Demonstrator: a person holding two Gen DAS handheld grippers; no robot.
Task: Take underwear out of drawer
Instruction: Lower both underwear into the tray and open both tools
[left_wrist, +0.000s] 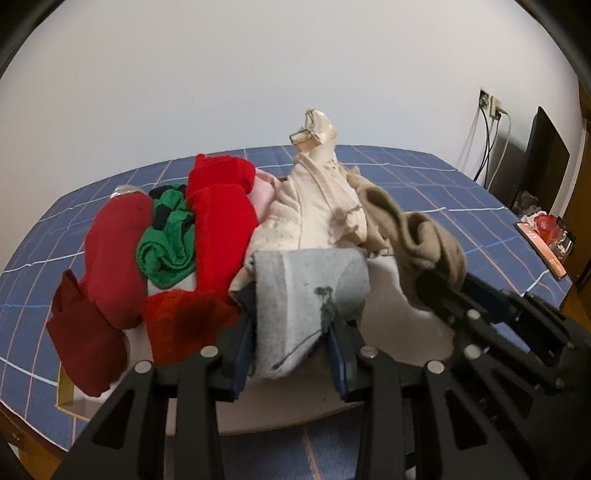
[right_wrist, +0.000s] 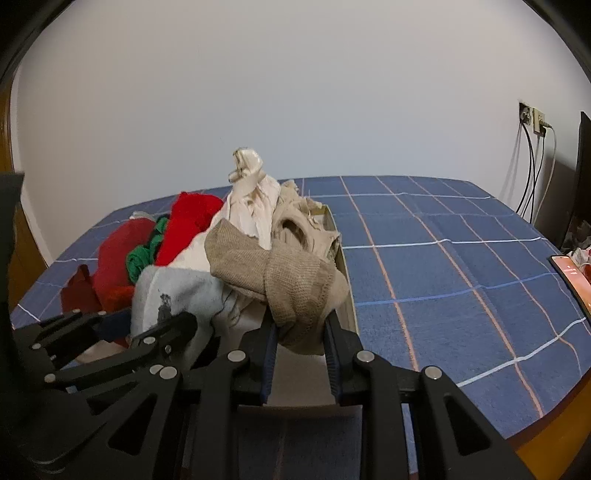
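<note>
fingers (left_wrist: 245, 325) half-buried in grey underwear (left_wrist: 306, 291)

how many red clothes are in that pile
3 visible: a dark red piece at the pile's left, a bright red one right of the green garment, an orange-red one in front. More may be buried.

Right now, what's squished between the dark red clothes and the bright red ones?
A crumpled green garment sits between the dark red garment and the bright red garment, clearest in the left wrist view.

Both wrist views close, angled down; share clothes pile (left_wrist: 229, 236) on blue cloth (right_wrist: 461, 258)
</note>
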